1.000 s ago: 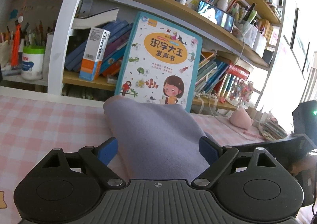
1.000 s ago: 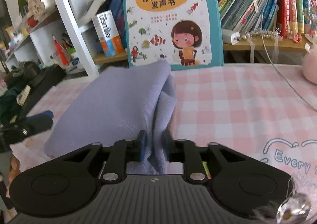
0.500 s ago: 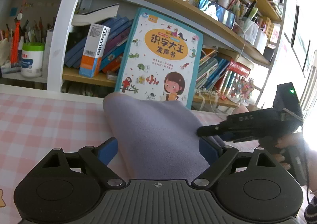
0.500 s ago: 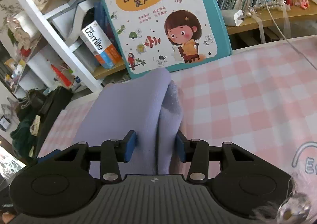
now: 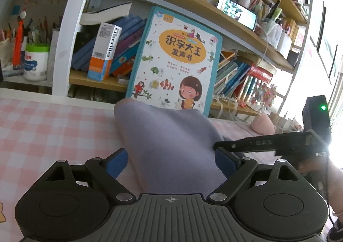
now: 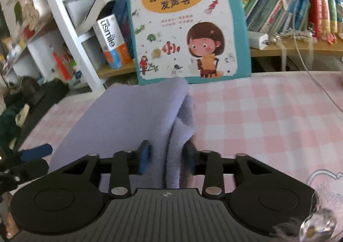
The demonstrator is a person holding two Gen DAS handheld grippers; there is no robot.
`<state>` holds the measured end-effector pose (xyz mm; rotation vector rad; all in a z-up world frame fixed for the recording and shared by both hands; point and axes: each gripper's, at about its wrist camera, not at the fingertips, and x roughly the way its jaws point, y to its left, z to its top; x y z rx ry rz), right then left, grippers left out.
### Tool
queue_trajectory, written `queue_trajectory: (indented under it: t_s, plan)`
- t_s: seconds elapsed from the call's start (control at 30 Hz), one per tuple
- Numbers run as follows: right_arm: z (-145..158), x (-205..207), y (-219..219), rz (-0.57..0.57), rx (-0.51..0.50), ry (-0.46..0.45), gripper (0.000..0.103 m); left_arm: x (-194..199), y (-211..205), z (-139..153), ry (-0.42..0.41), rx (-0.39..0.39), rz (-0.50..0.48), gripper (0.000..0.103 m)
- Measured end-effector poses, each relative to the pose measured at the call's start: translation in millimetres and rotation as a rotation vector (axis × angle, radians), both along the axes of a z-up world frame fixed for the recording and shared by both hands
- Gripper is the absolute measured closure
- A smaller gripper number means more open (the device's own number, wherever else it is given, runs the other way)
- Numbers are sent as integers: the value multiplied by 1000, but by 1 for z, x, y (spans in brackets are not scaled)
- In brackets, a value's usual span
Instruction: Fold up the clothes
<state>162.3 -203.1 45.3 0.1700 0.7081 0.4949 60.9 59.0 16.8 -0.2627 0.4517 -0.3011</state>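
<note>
A folded lavender cloth (image 5: 167, 135) lies on the pink checked tablecloth (image 5: 42, 126). My left gripper (image 5: 171, 160) stands open wide, and the near end of the cloth runs between its blue pads without being pressed. My right gripper (image 6: 167, 155) straddles the cloth's (image 6: 128, 126) bunched right edge. Its jaws are opening, and the fold stands loose between the pads. In the left wrist view a black finger (image 5: 235, 145) of the right gripper reaches in at the cloth's right side, with a hand (image 5: 317, 169) behind it. A blue fingertip (image 6: 36, 153) of the left gripper shows at the right wrist view's left edge.
A big children's book (image 6: 186, 19) leans on the bookshelf (image 5: 96, 81) just behind the cloth. A pink plush (image 5: 262, 124) and a thin cable (image 6: 317, 83) lie at the right. The tablecloth (image 6: 257, 117) spreads right of the cloth.
The right gripper's jaws have spread off the cloth's edge fold, which they pinched a second ago. That gripper came further into the left wrist view. The left gripper stayed still and open.
</note>
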Motion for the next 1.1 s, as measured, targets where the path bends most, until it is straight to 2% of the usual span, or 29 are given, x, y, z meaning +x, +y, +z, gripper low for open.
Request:
queue_trajectory:
  t_s: [0.1, 0.2, 0.4, 0.53, 0.6, 0.67, 0.7, 0.73, 0.8, 0.93, 1.0, 1.1]
  plan:
    - [3, -3, -8, -3, -6, 34, 47, 5, 3, -3, 40, -16, 22, 12]
    - [-1, -3, -14, 2, 31, 95, 39, 9, 6, -6, 72, -40, 28, 12]
    - [-13, 8, -28, -4, 155, 213, 36, 21, 15, -9, 120, -111, 24, 12]
    - [-14, 12, -29, 10, 191, 233, 36, 33, 17, -13, 160, -147, 12, 13]
    - [-15, 13, -26, 30, 197, 239, 38, 41, 16, -16, 186, -149, 8, 14]
    - [-16, 12, -21, 56, 206, 248, 49, 47, 16, -20, 211, -167, 0, 16]
    - [-18, 12, -19, 62, 215, 252, 56, 50, 16, -23, 221, -190, -11, 21]
    - [-19, 10, -17, 62, 224, 248, 57, 52, 16, -24, 230, -213, -22, 27]
    - [-18, 5, -15, 59, 214, 213, 62, 51, 15, -25, 228, -214, -25, 28]
    - [-7, -13, -6, 62, 140, 107, 78, 45, 9, -21, 208, -165, -27, 39]
    - [0, -26, 0, 70, 86, 62, 79, 37, 4, -16, 212, -138, -33, 40]
    - [6, -45, 0, 83, 52, 62, 80, 19, 1, -14, 229, -130, -55, 40]
